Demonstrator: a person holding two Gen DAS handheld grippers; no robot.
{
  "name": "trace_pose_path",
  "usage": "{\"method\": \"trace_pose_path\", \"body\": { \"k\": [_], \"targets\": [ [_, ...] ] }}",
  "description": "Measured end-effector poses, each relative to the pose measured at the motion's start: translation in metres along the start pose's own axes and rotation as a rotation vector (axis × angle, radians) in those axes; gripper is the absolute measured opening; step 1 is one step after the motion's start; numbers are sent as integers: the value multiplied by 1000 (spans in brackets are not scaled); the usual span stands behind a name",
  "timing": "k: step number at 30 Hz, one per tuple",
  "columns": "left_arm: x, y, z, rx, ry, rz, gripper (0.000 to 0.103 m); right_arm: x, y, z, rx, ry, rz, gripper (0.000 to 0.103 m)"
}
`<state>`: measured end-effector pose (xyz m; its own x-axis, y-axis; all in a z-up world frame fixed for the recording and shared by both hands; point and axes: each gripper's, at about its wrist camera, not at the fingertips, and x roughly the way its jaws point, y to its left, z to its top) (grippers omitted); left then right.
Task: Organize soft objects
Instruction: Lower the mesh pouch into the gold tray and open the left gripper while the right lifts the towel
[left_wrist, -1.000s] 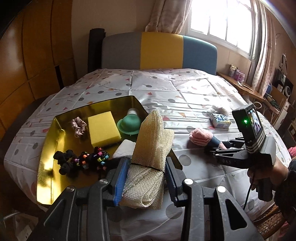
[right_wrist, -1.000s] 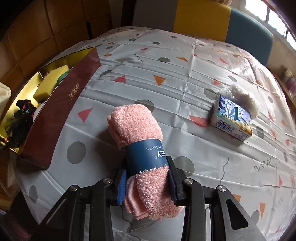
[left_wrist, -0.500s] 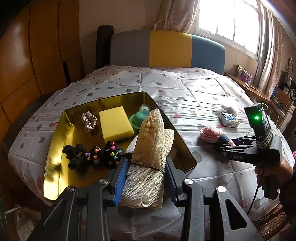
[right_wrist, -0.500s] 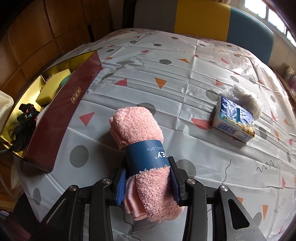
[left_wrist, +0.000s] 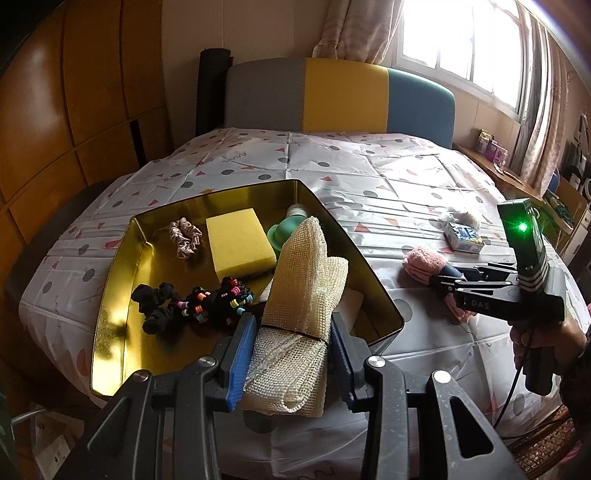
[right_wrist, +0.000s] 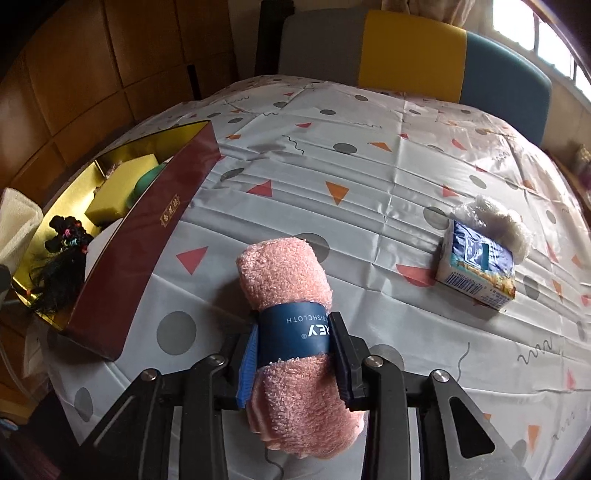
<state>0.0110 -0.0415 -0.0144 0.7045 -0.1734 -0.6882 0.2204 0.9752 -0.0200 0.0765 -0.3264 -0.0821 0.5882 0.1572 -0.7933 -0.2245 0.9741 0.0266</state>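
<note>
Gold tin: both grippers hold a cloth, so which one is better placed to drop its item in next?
Left, probably. The left gripper, shut on the beige mesh cloth, sits at the gold tin near edge. The right gripper, shut on the pink dishcloth, is beside the tin's red outer wall.

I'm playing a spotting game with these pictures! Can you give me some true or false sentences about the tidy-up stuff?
1. The left tool grips a cream mesh cloth. True.
2. The right tool holds a yellow sponge. False: it grips a rolled pink dishcloth with a navy band.
3. The yellow rectangular sponge lies inside the gold tin box. True.
4. The small blue tissue pack sits inside the box. False: it lies on the patterned sheet.
5. Black hair ties with coloured beads are in the box. True.
</note>
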Motion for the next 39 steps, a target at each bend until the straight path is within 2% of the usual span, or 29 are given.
{"method": "trace_pose_path", "body": {
  "k": [13,19,24,28,32,35,39],
  "targets": [
    [-2,7,0,-10,-1,27,40,1,1,0,-5,3,-16,35],
    [0,19,3,-47,7,25,40,1,1,0,-12,3,-20,36],
    [9,45,7,-129,36,18,40,1,2,0,-12,3,-20,36],
    [15,82,18,-212,51,26,39,1,2,-1,-8,5,-20,36],
    [35,118,31,-288,96,21,39,1,1,-1,-7,7,-19,36],
    [58,133,39,-299,148,13,40,1,1,-2,-7,8,-18,36],
    [88,144,38,-331,229,50,44,1,1,-2,-5,8,-17,36]
  ]
}}
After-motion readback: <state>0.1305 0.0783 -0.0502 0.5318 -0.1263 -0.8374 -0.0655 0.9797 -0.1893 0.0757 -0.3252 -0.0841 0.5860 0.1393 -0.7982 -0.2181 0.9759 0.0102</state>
